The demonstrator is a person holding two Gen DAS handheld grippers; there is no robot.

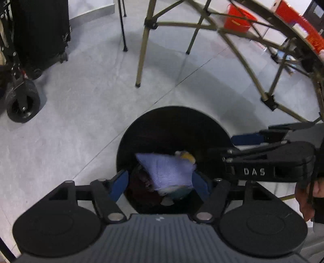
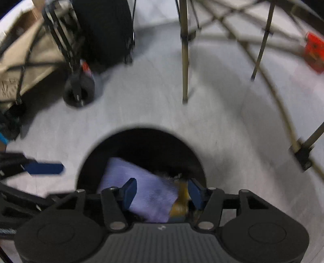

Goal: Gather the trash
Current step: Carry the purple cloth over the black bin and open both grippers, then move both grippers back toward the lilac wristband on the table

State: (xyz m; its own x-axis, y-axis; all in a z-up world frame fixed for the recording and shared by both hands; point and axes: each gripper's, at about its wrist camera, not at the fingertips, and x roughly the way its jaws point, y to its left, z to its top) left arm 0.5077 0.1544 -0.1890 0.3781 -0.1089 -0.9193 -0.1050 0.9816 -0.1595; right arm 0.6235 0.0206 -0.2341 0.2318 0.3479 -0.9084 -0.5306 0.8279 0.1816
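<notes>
A black round trash bin (image 1: 172, 115) (image 2: 141, 134) stands on the grey floor right under both grippers. A crumpled lavender tissue (image 1: 168, 170) (image 2: 145, 192) with a yellow scrap (image 1: 188, 156) (image 2: 180, 204) beside it is over the bin's mouth, blurred. My left gripper (image 1: 160, 185) is open, its blue pads on either side of the tissue and not pressing on it. My right gripper (image 2: 162, 192) is open too, with the tissue and scrap seen between its pads. In the left wrist view the right gripper (image 1: 222, 145) reaches in from the right. One blue finger (image 2: 44, 168) of the left gripper shows in the right wrist view.
Tan folding-table legs (image 1: 141, 50) (image 2: 184, 60) stand just beyond the bin. A black suitcase (image 1: 40, 30) and a cart wheel (image 1: 23, 103) (image 2: 79, 92) are at the left. A red bucket (image 1: 239, 18) sits far right. A hand (image 1: 303, 200) holds the right gripper.
</notes>
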